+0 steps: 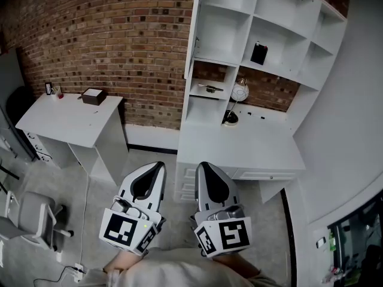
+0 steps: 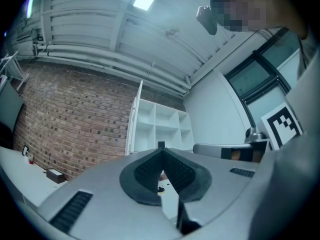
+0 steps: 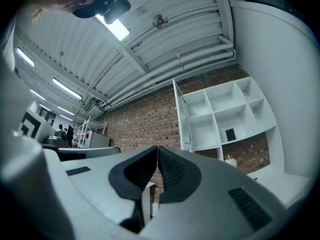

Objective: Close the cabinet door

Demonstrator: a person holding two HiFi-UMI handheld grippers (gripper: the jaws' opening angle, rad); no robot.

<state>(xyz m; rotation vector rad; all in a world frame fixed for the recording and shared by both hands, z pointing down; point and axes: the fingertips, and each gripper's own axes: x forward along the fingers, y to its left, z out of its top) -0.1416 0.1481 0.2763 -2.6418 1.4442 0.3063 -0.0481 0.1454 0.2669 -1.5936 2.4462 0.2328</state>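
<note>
While the door stands ajar above the desk's back-left corner, the head view shows left tongs and right tongs short of its front edge. Left gripper view: tongs pressed together, empty. Right gripper view: tongs likewise, door open.

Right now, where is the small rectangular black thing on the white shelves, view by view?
Head view: small rectangular black thing, upper right, middle compartment.
Left gripper view: black thing, just below centre.
Right gripper view: black thing, right of centre.
Shared landmark: open white cabinet door, left of the shelves.
</note>
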